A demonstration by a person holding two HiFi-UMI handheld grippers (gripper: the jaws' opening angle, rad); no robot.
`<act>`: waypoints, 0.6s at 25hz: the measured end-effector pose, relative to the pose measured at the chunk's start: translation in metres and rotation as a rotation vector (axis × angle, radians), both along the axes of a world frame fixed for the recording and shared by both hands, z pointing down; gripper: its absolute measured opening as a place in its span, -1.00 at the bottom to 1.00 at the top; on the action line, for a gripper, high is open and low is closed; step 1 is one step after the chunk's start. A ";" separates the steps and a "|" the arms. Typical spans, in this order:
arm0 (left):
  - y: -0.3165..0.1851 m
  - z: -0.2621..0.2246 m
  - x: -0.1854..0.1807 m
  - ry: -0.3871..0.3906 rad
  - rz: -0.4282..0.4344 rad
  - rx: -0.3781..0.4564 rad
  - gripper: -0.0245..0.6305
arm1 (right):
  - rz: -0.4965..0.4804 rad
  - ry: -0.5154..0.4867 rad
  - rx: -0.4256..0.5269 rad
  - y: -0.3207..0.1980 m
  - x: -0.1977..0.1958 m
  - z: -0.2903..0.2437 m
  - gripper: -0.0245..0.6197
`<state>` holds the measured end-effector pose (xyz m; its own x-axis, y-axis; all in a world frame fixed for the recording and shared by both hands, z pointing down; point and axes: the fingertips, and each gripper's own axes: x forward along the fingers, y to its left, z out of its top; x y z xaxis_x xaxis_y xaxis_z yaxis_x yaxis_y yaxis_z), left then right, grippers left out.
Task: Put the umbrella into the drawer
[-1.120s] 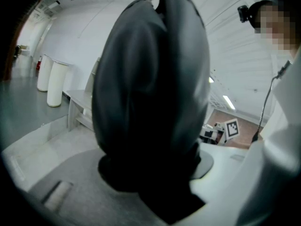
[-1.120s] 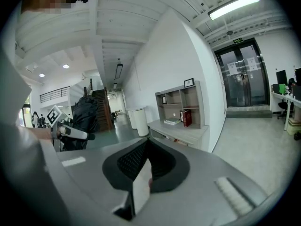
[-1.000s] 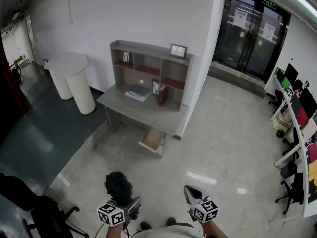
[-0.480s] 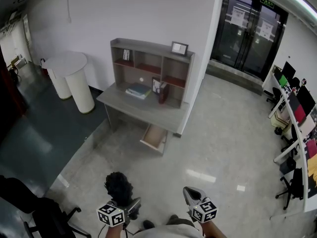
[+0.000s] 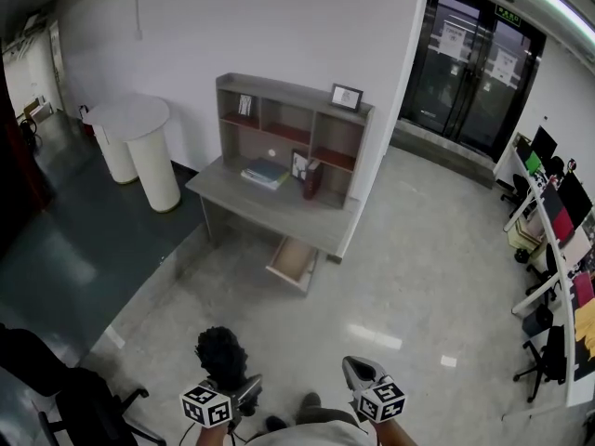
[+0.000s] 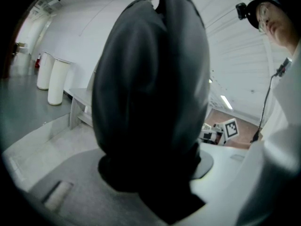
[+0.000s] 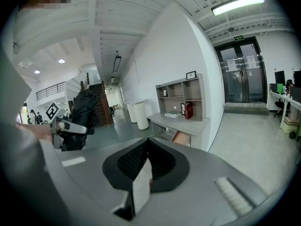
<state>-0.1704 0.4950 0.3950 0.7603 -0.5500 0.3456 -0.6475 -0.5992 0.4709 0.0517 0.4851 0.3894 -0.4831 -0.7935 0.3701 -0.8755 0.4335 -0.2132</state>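
Note:
A black folded umbrella (image 5: 221,349) stands up from my left gripper (image 5: 240,384), which is shut on its lower end; in the left gripper view the umbrella (image 6: 150,93) fills the middle and hides the jaws. My right gripper (image 5: 359,372) is beside it at the bottom of the head view, and its jaws (image 7: 147,143) meet with nothing between them. Across the floor, the grey desk (image 5: 270,207) has one wooden drawer (image 5: 291,261) pulled open beneath its right part. The right gripper view also shows the drawer (image 7: 181,137) and the umbrella (image 7: 83,111).
A shelf unit (image 5: 293,128) with books and a red binder (image 5: 310,180) sits on the desk. Left of it stands a white round table (image 5: 139,124). A black office chair (image 5: 79,393) is at lower left. Glass doors (image 5: 474,72) and workstations (image 5: 558,221) lie to the right.
The desk and open drawer have shifted slightly right in the head view. Both grippers sit a touch lower in the frame. The left gripper's hold on the umbrella is unchanged.

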 end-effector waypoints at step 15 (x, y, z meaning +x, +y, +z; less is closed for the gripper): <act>-0.069 0.005 0.013 0.003 -0.051 -0.012 -0.26 | -0.081 -0.013 -0.014 -0.090 -0.005 0.009 -0.91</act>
